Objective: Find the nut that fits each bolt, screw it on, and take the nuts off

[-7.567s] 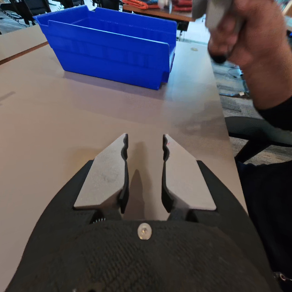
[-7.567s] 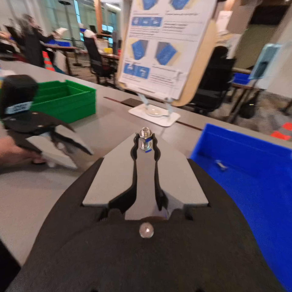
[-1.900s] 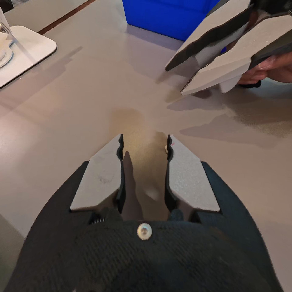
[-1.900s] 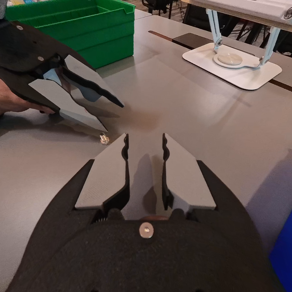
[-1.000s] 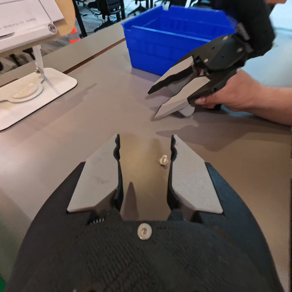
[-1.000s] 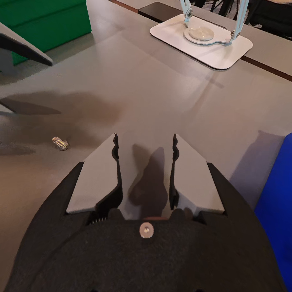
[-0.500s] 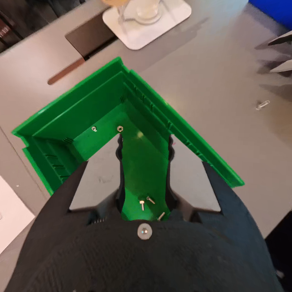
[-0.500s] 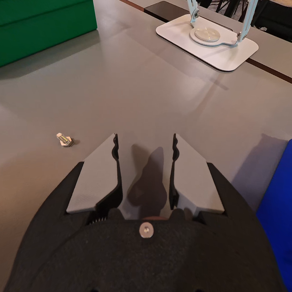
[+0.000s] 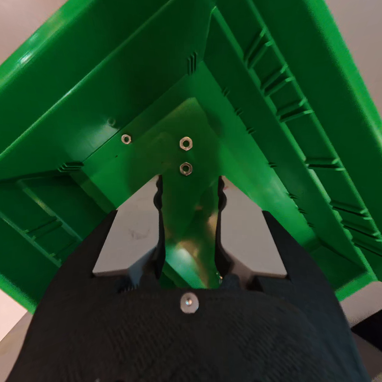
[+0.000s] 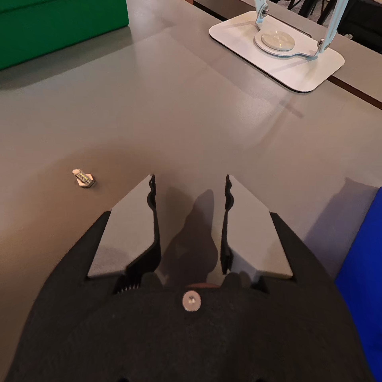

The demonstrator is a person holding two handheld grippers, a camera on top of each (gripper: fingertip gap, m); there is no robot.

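My left gripper (image 9: 189, 177) is open and empty, pointing down into the green bin (image 9: 310, 86). Three steel nuts lie on the bin floor: one (image 9: 186, 168) just beyond my fingertips, one (image 9: 186, 143) past it, and a smaller one (image 9: 126, 138) to the left by the wall. My right gripper (image 10: 189, 176) is open and empty, low over the grey table (image 10: 186, 115). A bare steel bolt (image 10: 83, 179) stands on its hex head on the table, to the left of my right fingertips.
The green bin's side (image 10: 62, 26) shows at the far left of the right wrist view. A white stand base (image 10: 277, 51) sits at the far right. The blue bin's edge (image 10: 363, 268) is close on the right. About 40 cm separates my left fingertips from my right. It is some 7 cm from my right tips to the bare steel bolt (image 10: 83, 179).
My left gripper has dropped lower into the green bin, so the nuts look larger and closer. My right gripper has barely moved; the bolt stays put.
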